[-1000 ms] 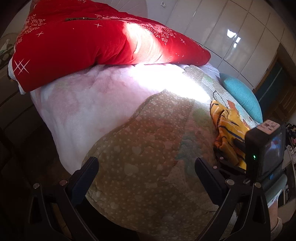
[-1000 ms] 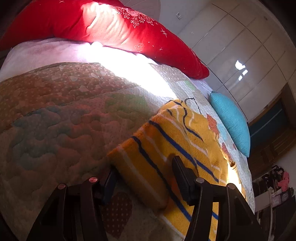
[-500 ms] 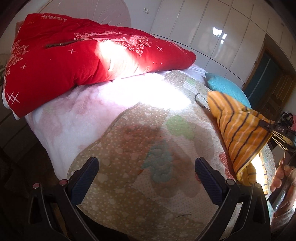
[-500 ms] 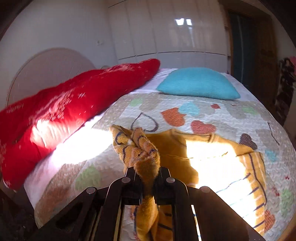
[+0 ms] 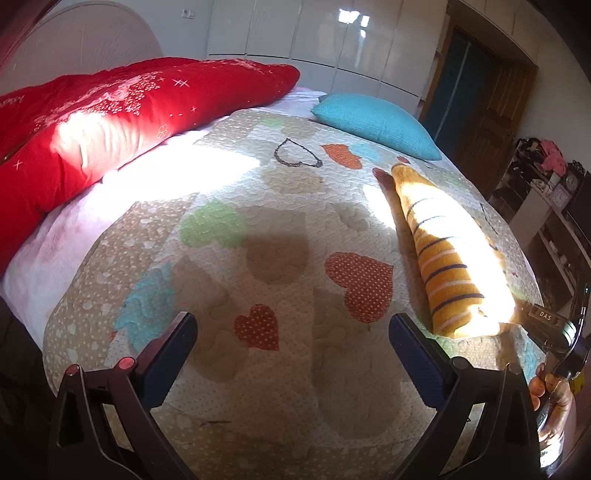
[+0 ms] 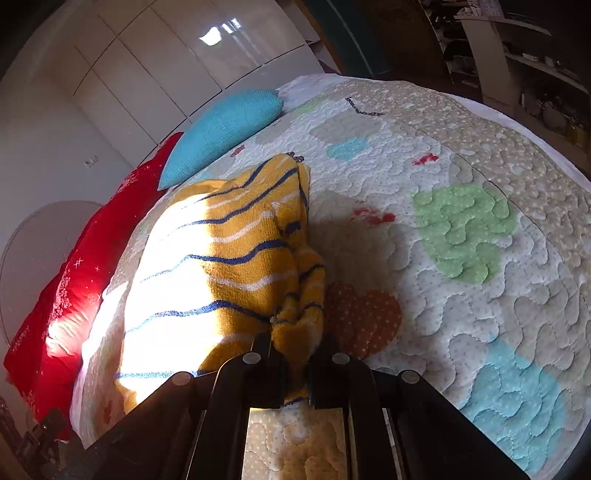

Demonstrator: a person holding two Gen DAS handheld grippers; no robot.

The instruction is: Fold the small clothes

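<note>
A small yellow knit sweater (image 6: 221, 266) with blue and white stripes lies stretched across the heart-patterned quilt (image 6: 461, 221). My right gripper (image 6: 295, 369) is shut on a bunched edge of it at the near end. In the left wrist view the sweater (image 5: 447, 251) runs as a long strip at the right, and the right gripper (image 5: 517, 314) holds its near end there, with a person's hand (image 5: 550, 391) behind it. My left gripper (image 5: 291, 339) stands open over bare quilt (image 5: 258, 221), left of the sweater, with nothing between its fingers.
A red quilted duvet (image 5: 110, 110) lies along the far left of the bed. A turquoise pillow (image 5: 373, 122) sits at the far end. White wardrobe doors (image 5: 314, 33) stand behind, a dark doorway (image 5: 476, 92) and cluttered shelves (image 5: 554, 177) to the right.
My right gripper closed on the sweater's edge, lifted it and rolled while pulling it across the bed. The left gripper swung right and rolled, staying open.
</note>
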